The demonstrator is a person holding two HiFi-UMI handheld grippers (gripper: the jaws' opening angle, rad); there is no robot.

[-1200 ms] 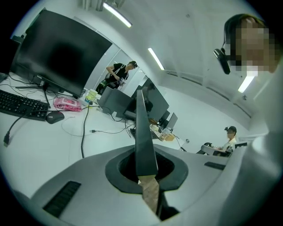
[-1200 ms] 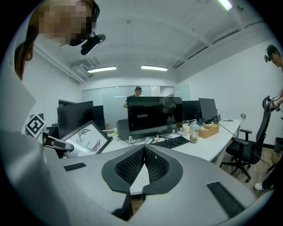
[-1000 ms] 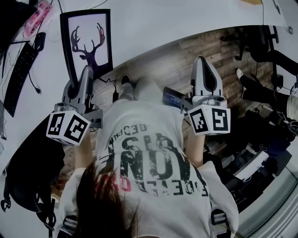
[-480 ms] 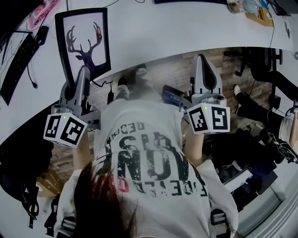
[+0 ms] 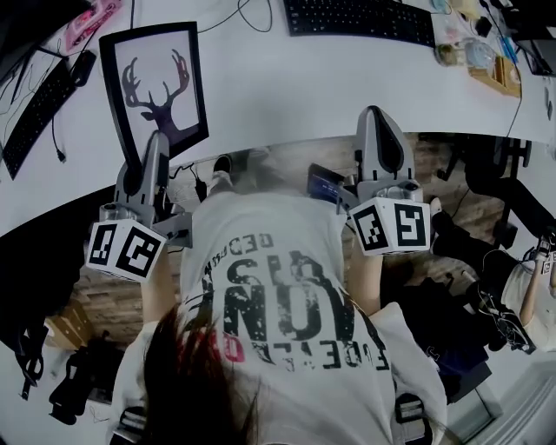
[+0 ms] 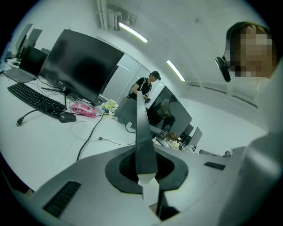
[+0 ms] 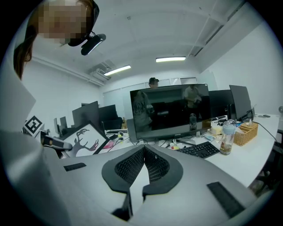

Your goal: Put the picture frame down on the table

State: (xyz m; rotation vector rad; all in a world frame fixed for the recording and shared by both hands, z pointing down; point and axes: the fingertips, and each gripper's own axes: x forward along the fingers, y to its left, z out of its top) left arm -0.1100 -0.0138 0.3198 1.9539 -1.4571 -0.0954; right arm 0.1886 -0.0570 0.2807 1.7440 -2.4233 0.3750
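Note:
The picture frame (image 5: 156, 83) is black-edged with a dark antlered deer head on white. It hangs over the left part of the white table (image 5: 287, 96), gripped at its near edge by my left gripper (image 5: 155, 143). In the left gripper view the picture frame (image 6: 143, 128) stands edge-on between the jaws of the left gripper (image 6: 146, 165), which is shut on it. My right gripper (image 5: 380, 122) hovers at the table's near edge. The right gripper (image 7: 143, 154) has its ribbed pads pressed together with nothing between them. From that side the picture frame (image 7: 84, 139) looks tilted.
On the table are a black keyboard (image 5: 360, 17) at the back, a second keyboard (image 5: 35, 117) at far left, a pink object (image 5: 87, 22), a monitor (image 7: 170, 110), a bottle (image 7: 227, 137) and a basket (image 7: 246, 131). Office chairs (image 5: 512, 204) stand at the right. A person (image 6: 148, 86) stands behind.
The table has drawn nearer under both grippers, bringing the far keyboard into view. The frame stays held in the left gripper, now further over the tabletop. The right gripper stays shut.

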